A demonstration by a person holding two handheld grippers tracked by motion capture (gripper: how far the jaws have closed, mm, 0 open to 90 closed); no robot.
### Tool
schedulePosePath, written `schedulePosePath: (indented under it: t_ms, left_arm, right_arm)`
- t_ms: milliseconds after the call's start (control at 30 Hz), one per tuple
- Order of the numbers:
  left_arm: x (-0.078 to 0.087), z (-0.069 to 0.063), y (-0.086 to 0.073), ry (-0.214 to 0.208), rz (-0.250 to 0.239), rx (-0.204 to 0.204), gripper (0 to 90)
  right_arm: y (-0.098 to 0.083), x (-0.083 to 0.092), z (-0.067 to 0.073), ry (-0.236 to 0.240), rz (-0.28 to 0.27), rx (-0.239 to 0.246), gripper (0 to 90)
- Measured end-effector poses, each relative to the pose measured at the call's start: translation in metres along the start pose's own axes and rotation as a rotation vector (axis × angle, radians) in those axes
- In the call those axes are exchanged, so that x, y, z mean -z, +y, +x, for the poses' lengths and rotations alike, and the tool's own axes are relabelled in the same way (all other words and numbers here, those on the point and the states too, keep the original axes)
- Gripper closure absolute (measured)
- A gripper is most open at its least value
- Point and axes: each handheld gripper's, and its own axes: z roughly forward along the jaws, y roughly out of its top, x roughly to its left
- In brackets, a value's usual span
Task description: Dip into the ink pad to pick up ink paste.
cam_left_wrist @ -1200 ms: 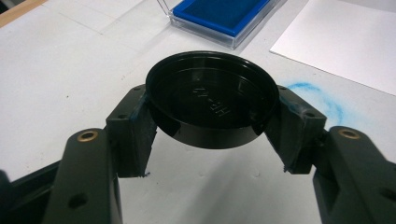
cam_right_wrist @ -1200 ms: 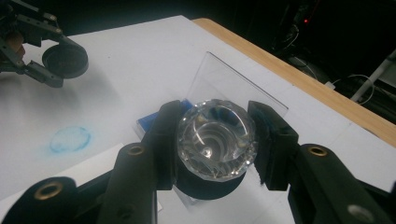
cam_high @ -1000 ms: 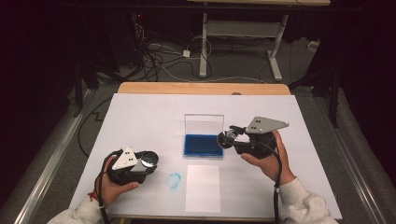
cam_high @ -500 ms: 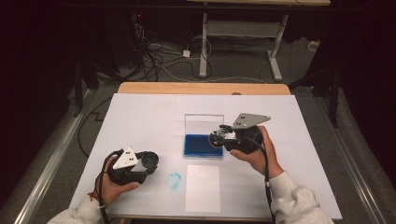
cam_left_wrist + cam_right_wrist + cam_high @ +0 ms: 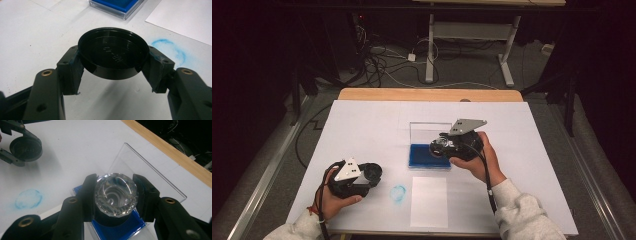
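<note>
A black round lid [image 5: 113, 51] is clamped by its rim between the jaws of my left gripper [image 5: 114, 64], which hovers low over the white table at the front left [image 5: 368, 173]. My right gripper [image 5: 116, 193] is shut on a clear faceted glass piece [image 5: 115, 188] with a dark base. It holds the piece just above the blue pad [image 5: 136, 226] of an open clear case [image 5: 422, 156], whose lid [image 5: 427, 132] stands upright behind. The left gripper with its lid [image 5: 25, 148] also appears far off in the right gripper view.
A round blue smudge [image 5: 398, 193] marks the table between the hands. A white paper sheet [image 5: 428, 201] lies in front of the case. The wooden table edge [image 5: 427, 94] runs along the back, with cables and a desk frame on the floor beyond.
My right gripper has carried the glass piece leftward and slightly down, from right of the case to over its blue pad. The left gripper has stayed where it was.
</note>
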Motion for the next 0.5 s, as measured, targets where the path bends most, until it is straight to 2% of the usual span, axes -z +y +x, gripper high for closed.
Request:
schedulePosePath:
  t_ms: [100,400,433,467,500]
  left_arm:
    - [0.000,-0.002,0.001,0.000,0.001,-0.011,37.0]
    - [0.000,-0.002,0.000,-0.001,0.005,-0.007,37.0]
    - [-0.001,-0.004,0.000,-0.003,-0.012,0.019,37.0]
    - [0.000,-0.002,0.001,-0.001,0.007,-0.007,37.0]
    - [0.000,-0.002,0.001,-0.002,0.007,-0.008,37.0]
  right_arm:
    - [0.003,-0.004,0.001,0.008,0.000,0.011,57.2]
    - [0.007,-0.028,0.007,0.037,0.043,0.018,57.2]
    - [0.007,-0.032,0.008,0.044,0.049,0.010,57.2]
    - [0.008,-0.035,0.009,0.045,0.056,0.021,57.2]
    - [0.008,-0.039,0.010,0.046,0.066,0.019,57.2]
